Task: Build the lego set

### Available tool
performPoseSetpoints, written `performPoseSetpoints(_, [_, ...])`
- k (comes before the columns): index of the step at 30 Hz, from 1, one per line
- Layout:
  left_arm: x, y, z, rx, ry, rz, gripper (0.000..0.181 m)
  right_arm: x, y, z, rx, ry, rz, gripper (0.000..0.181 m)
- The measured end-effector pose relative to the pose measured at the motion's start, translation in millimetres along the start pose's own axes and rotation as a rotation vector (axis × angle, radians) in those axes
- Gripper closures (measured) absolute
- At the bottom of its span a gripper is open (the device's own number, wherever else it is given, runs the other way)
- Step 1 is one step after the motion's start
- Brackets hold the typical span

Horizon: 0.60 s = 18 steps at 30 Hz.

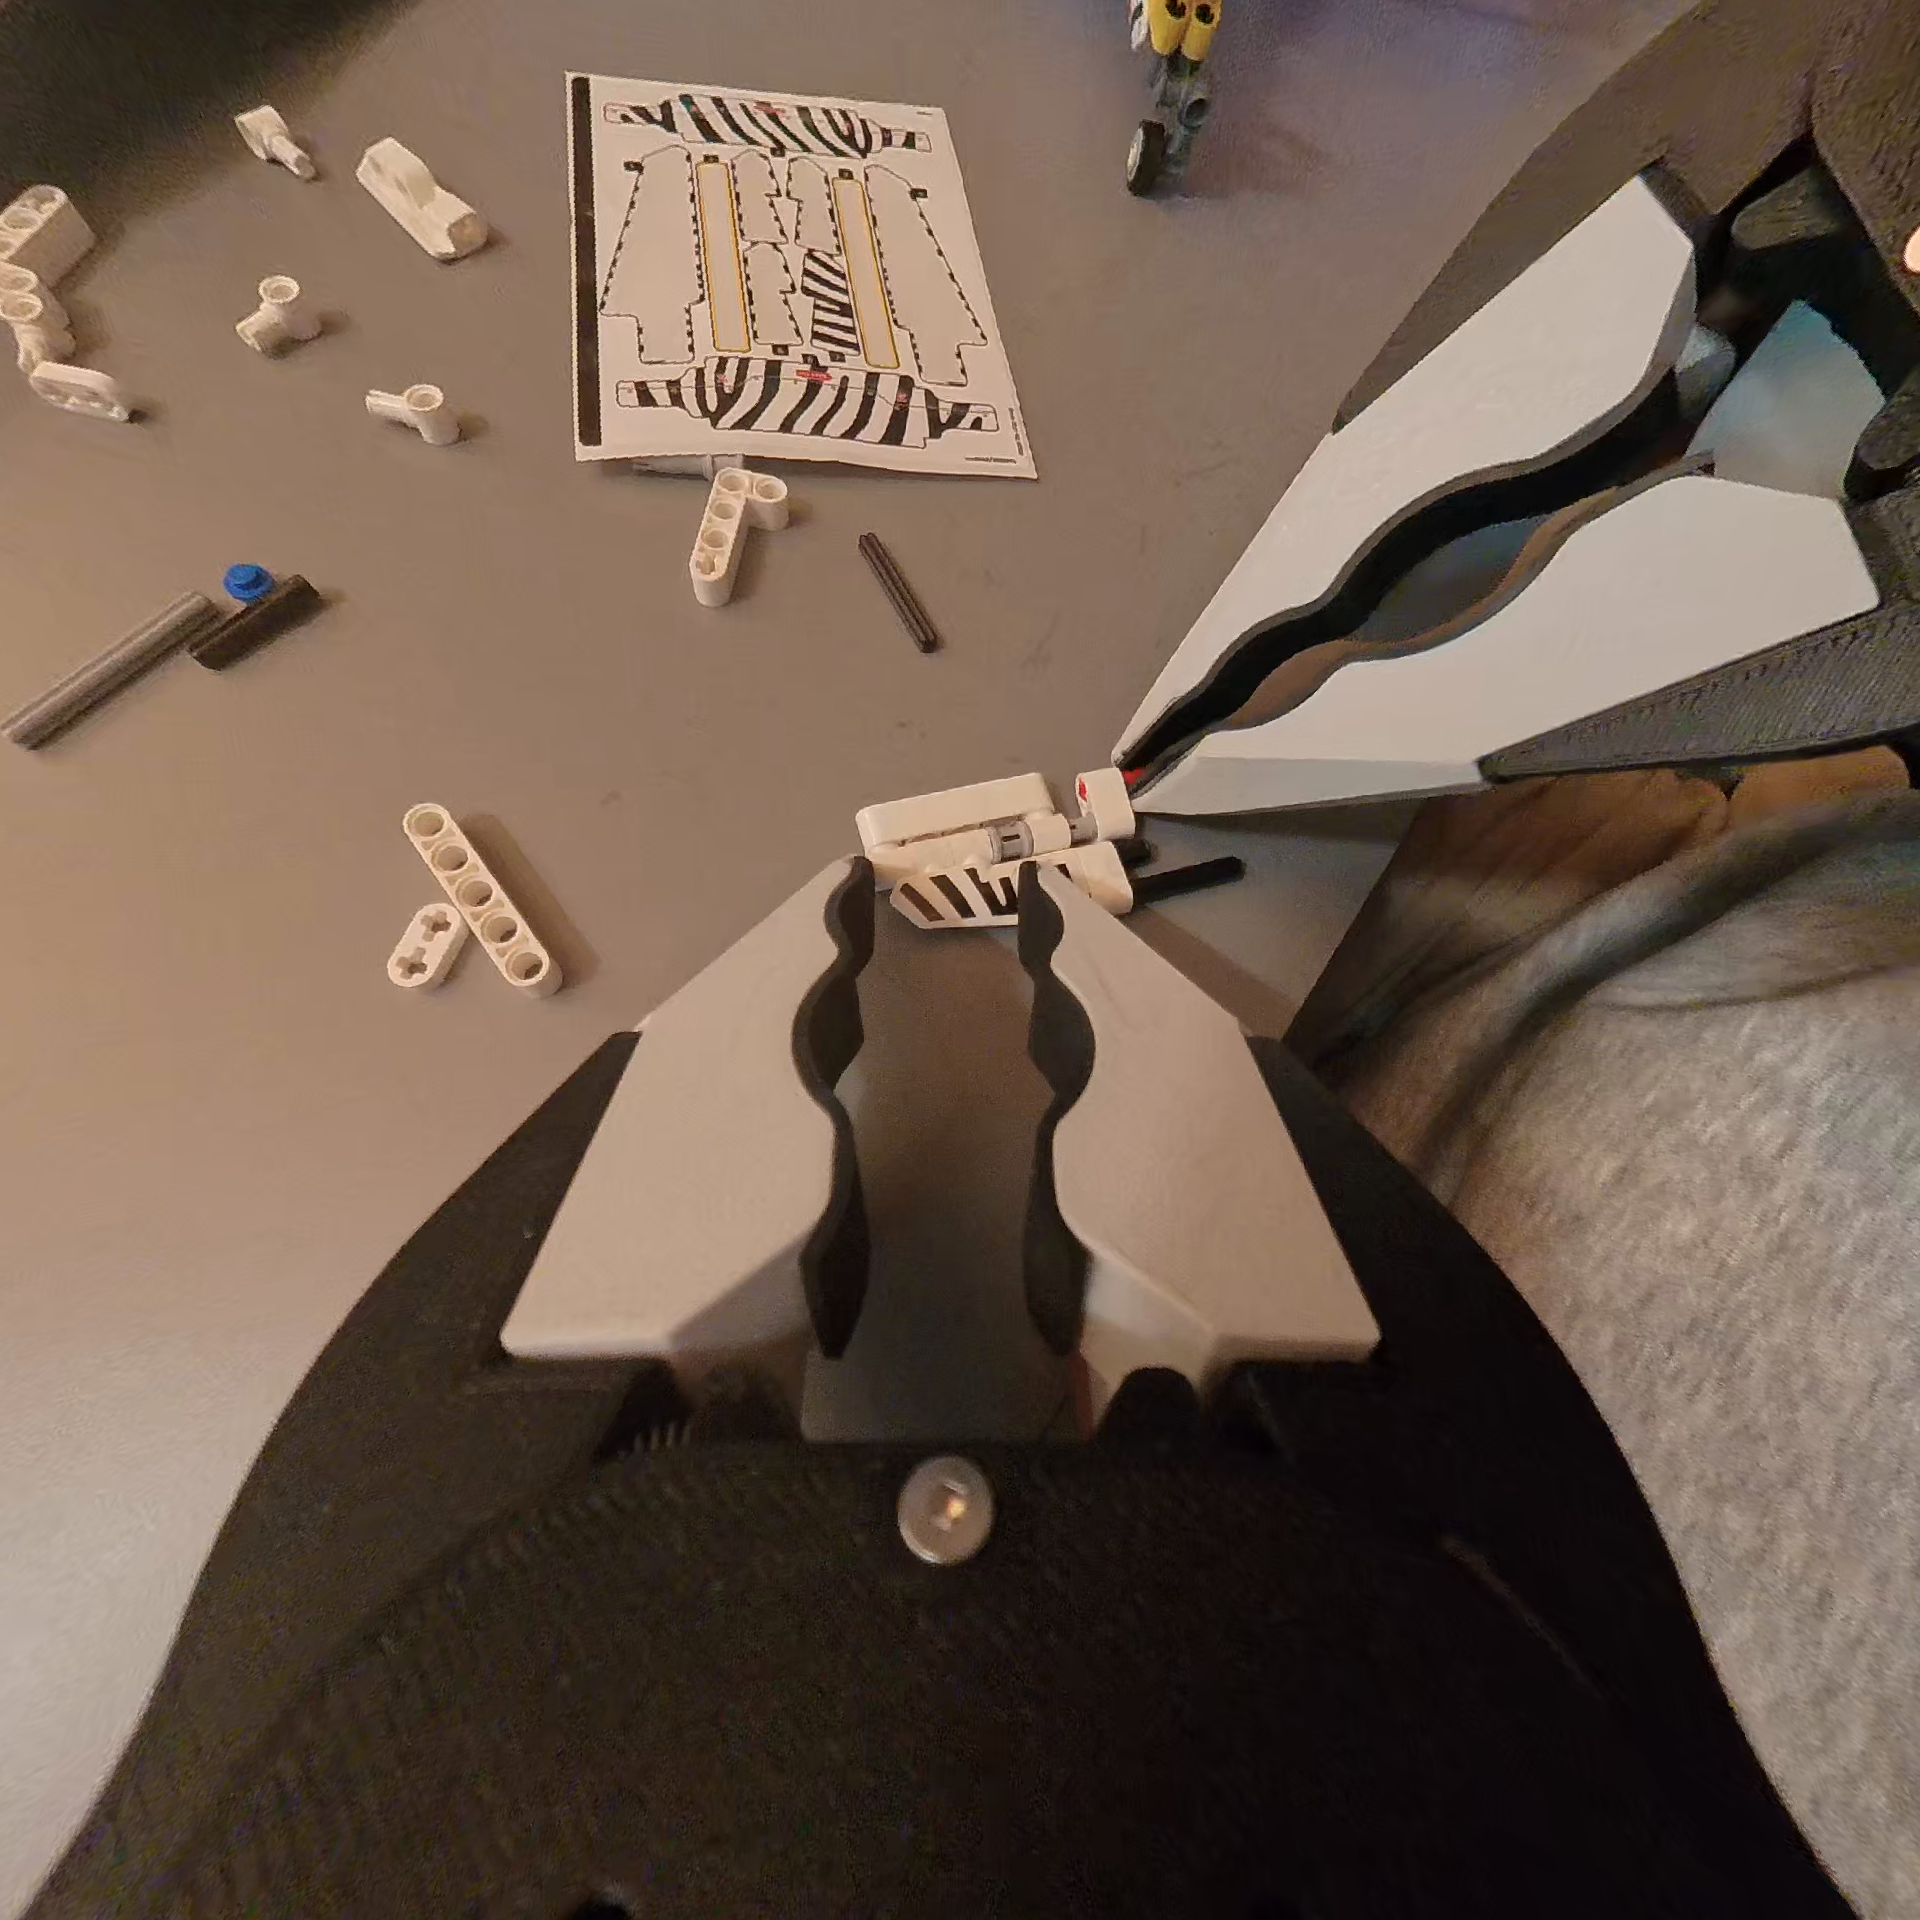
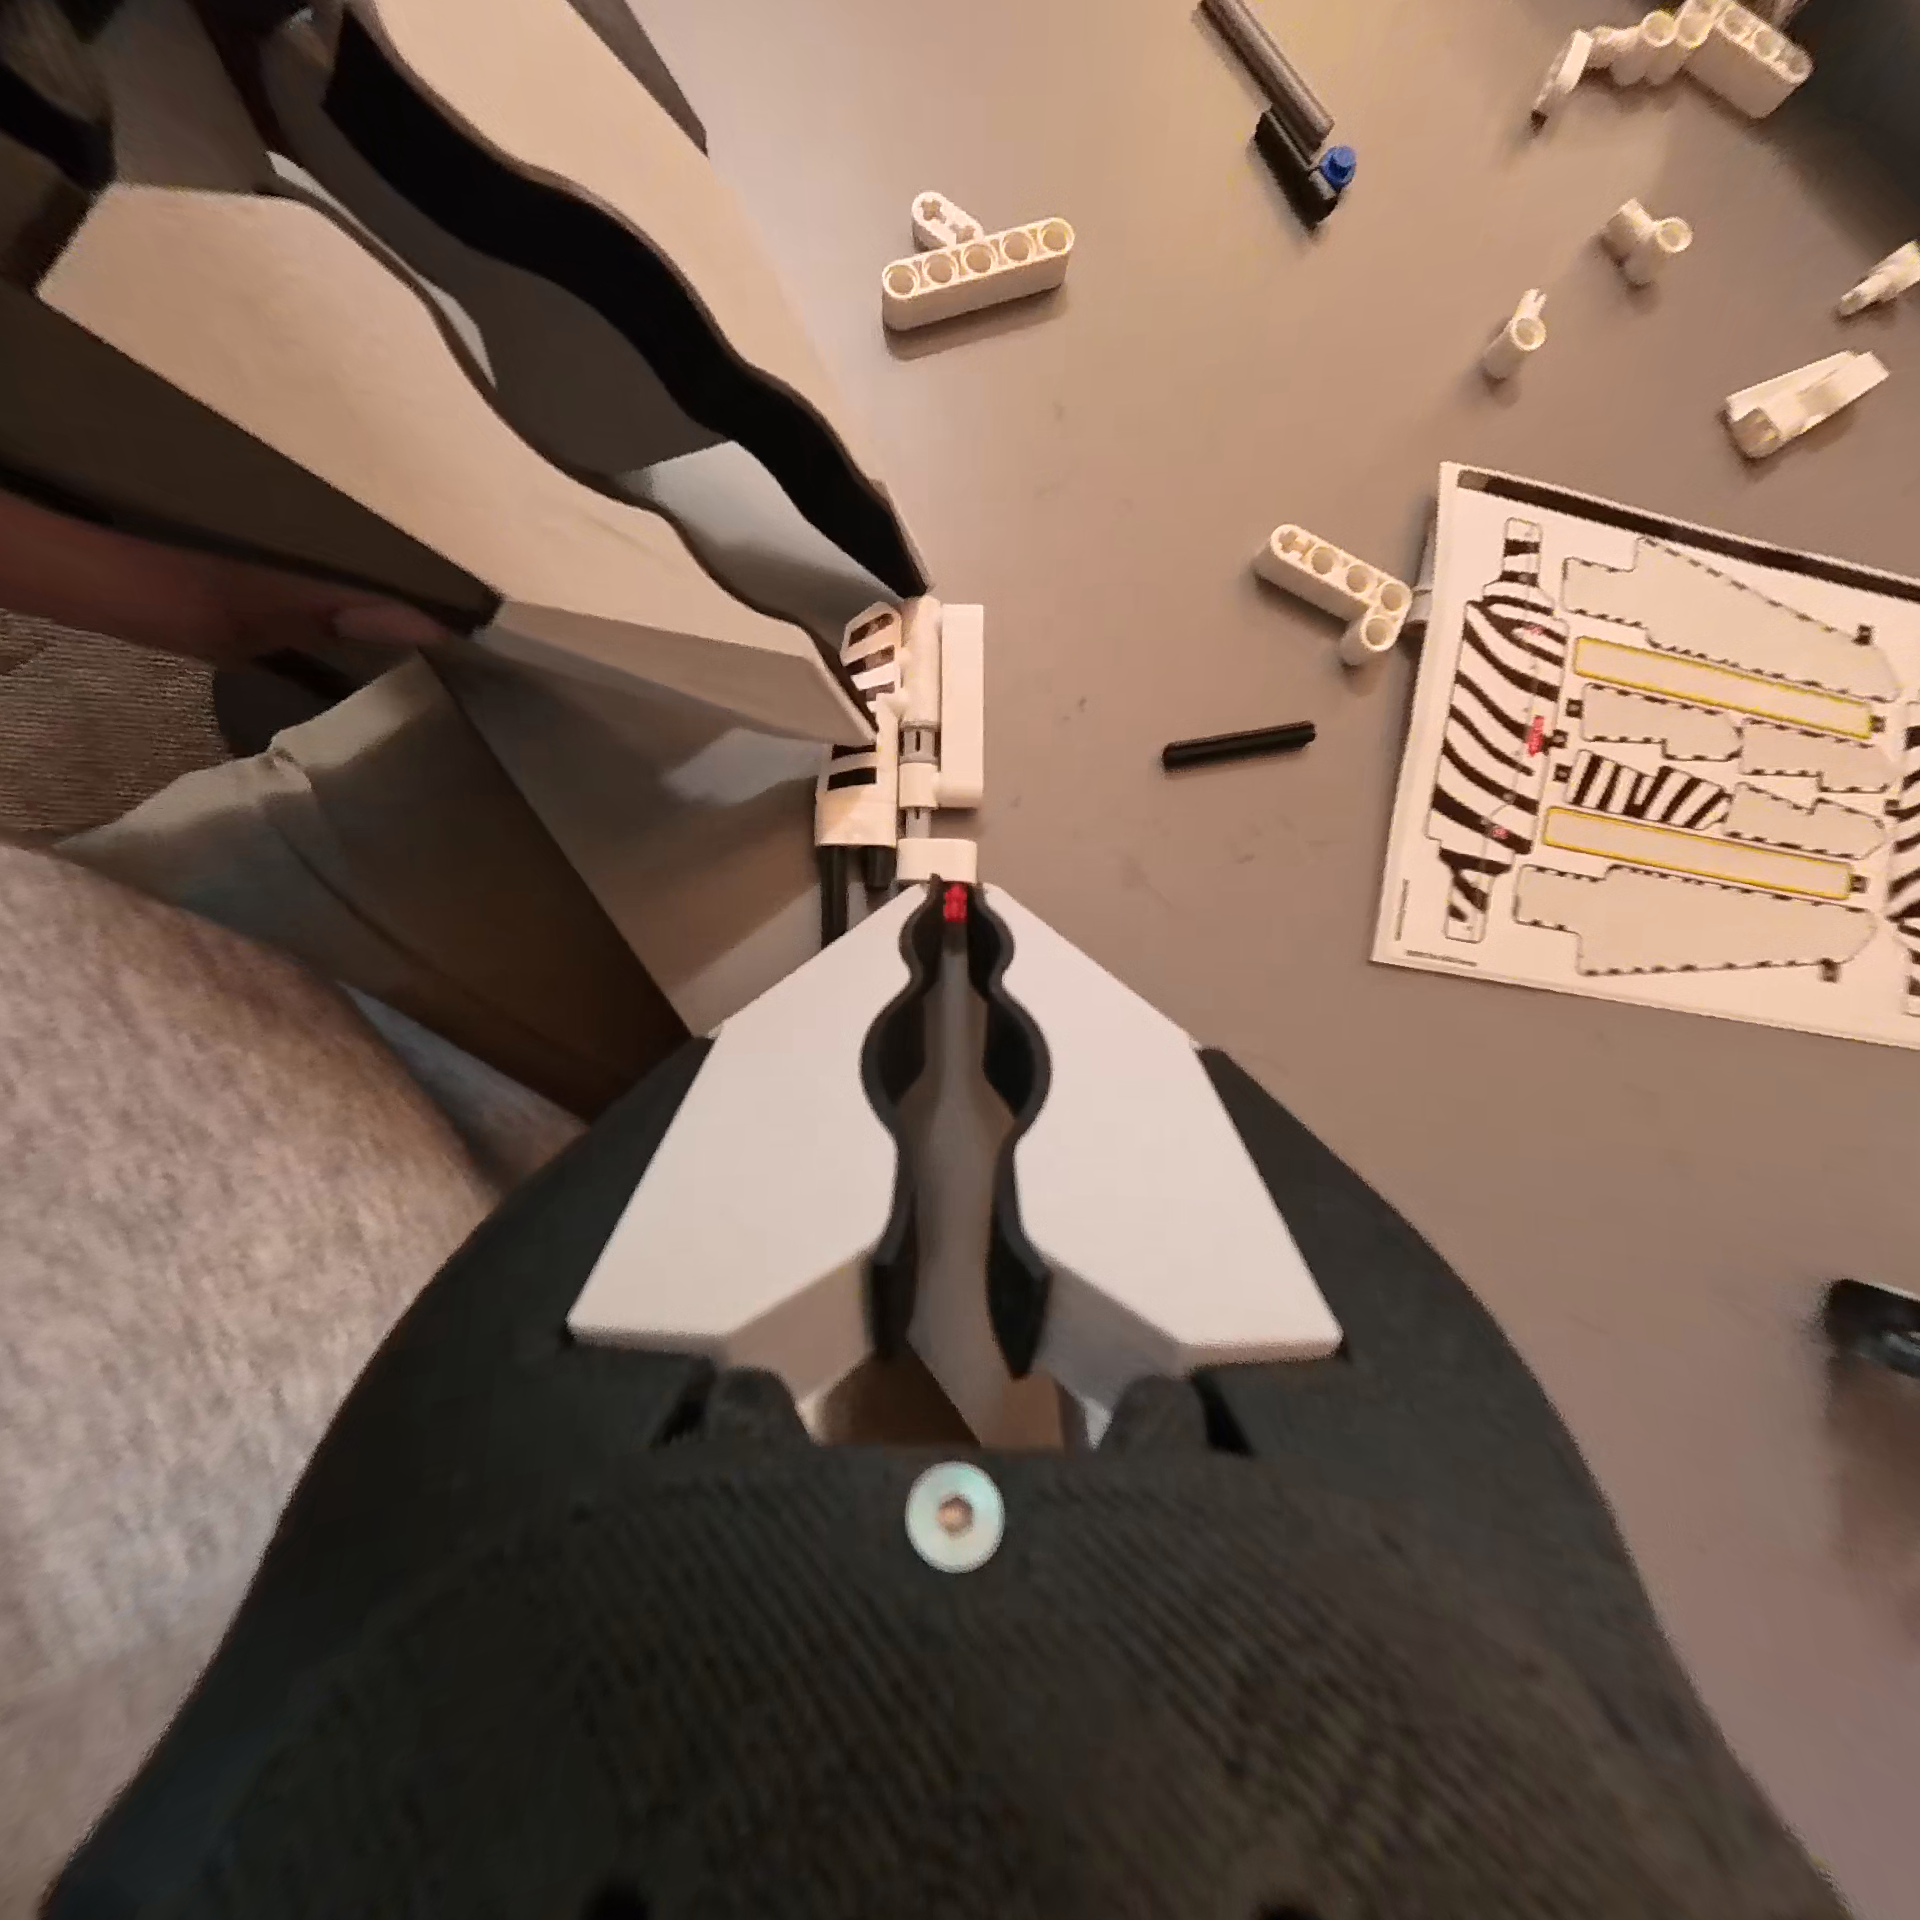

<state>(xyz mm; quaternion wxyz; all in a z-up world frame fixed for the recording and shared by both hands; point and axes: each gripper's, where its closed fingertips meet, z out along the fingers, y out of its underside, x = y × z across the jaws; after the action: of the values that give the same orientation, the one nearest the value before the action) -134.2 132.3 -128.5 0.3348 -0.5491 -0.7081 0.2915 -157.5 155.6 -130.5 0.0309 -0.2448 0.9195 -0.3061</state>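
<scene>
Fingertips of the left gripper [image 1: 945,883] are clamping the striped end of a small white sub-assembly [image 1: 997,844], holding it steady just off the grey table [image 1: 623,727], probably as an anchor for the other tool. Right gripper [image 2: 951,902] is meeting it from the opposite end, its jaws pressed nearly together and pinching a small red pin [image 2: 952,906] right against the white connector [image 2: 937,860] at the assembly's end; it looks like a push-in along the assembly's axis. Black axles [image 1: 1195,873] are sticking out below the assembly. Farther out, loose parts are lying untouched: a white five-hole beam [image 1: 483,899] with a short two-hole link [image 1: 426,943] touching it, a black axle [image 1: 899,592], a white L-shaped beam [image 1: 732,530] at the edge of the zebra-striped sticker sheet [image 1: 790,281]. Beyond those, grey axles [image 1: 104,670] with a blue stud [image 1: 244,580] are lying well apart to the left.
</scene>
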Motion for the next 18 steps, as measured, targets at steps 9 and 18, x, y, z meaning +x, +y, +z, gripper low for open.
performPoseSetpoints(9, [0.3,0.0,-0.1,0.000,0.003,0.001,0.153,-1.1,-6.3,-2.6,0.033,-0.097,0.059,0.179])
performPoseSetpoints(18, [0.9,0.5,0.4,-0.003,-0.004,0.012,0.153,-5.0,-1.6,-2.8,0.017,-0.107,0.055,0.179])
